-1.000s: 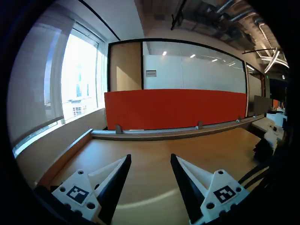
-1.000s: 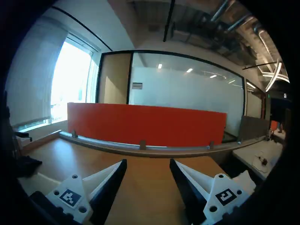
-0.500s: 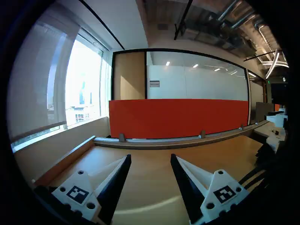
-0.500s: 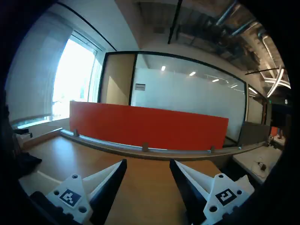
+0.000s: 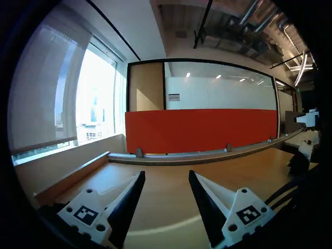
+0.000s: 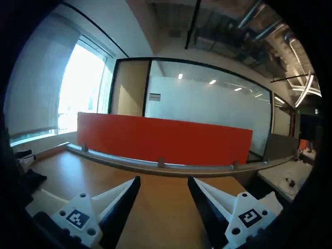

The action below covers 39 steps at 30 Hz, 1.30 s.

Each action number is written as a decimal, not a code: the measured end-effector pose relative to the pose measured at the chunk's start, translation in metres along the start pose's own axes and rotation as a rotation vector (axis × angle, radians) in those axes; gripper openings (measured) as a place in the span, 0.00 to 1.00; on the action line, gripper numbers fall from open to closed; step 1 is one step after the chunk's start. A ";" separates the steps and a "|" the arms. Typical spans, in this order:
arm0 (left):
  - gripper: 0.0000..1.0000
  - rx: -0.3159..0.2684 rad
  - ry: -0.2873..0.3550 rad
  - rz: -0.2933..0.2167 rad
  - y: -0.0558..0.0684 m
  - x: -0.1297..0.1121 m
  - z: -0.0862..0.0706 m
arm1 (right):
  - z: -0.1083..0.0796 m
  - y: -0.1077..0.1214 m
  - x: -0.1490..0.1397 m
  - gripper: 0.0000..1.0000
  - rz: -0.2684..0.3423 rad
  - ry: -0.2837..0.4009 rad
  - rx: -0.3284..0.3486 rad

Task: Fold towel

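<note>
My left gripper (image 5: 166,176) hovers low over a wooden table (image 5: 166,186), open, with nothing between its black-edged white fingers (image 5: 124,199). In the right gripper view my right gripper (image 6: 163,180) is likewise open and empty above the same wooden top (image 6: 162,207). A black and white shape (image 5: 301,159) at the right edge of the left gripper view looks like the other gripper. A dark shape (image 6: 27,182) sits at the left edge of the right gripper view. A pale curved strip (image 5: 166,226) crosses the table just under my left fingers; what it is I cannot tell.
An orange divider panel (image 5: 201,130) stands along the table's far edge on a metal rail (image 5: 182,154). A window (image 5: 97,108) and a low wooden ledge (image 5: 70,178) run along the left. Behind the divider is a glass wall (image 6: 207,103). Another desk (image 6: 286,176) lies to the right.
The left gripper view has tipped upward a little and turned slightly, so the divider sits lower in it. The right gripper view has barely shifted. Both grippers stay open.
</note>
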<state>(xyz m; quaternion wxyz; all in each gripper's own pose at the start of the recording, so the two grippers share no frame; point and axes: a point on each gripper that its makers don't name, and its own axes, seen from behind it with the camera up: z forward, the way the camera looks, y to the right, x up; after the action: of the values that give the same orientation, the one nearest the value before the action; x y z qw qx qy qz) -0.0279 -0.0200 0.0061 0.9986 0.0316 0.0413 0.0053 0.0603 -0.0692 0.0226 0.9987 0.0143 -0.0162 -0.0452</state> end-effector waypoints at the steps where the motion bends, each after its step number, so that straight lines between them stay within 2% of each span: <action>1: 0.77 0.000 0.003 0.001 0.000 -0.003 0.000 | 0.001 0.000 -0.002 0.88 0.001 0.002 0.000; 9: 0.77 0.004 0.029 -0.009 0.001 -0.031 0.000 | 0.009 -0.004 -0.019 0.88 0.003 0.014 0.004; 21: 0.77 0.023 0.048 -0.030 -0.006 -0.078 0.002 | 0.020 -0.015 -0.053 0.88 -0.008 0.025 0.018; 30: 0.77 0.023 0.056 -0.032 -0.005 -0.092 0.002 | 0.024 -0.023 -0.064 0.88 -0.011 0.027 0.031; 39: 0.77 0.031 0.044 -0.024 -0.004 -0.098 0.003 | 0.024 -0.019 -0.062 0.88 -0.006 0.036 0.025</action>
<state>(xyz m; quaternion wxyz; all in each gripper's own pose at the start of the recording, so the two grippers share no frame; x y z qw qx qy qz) -0.1250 -0.0254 0.0173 0.9969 0.0465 0.0634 -0.0069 -0.0035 -0.0828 0.0437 0.9985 0.0275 0.0015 -0.0479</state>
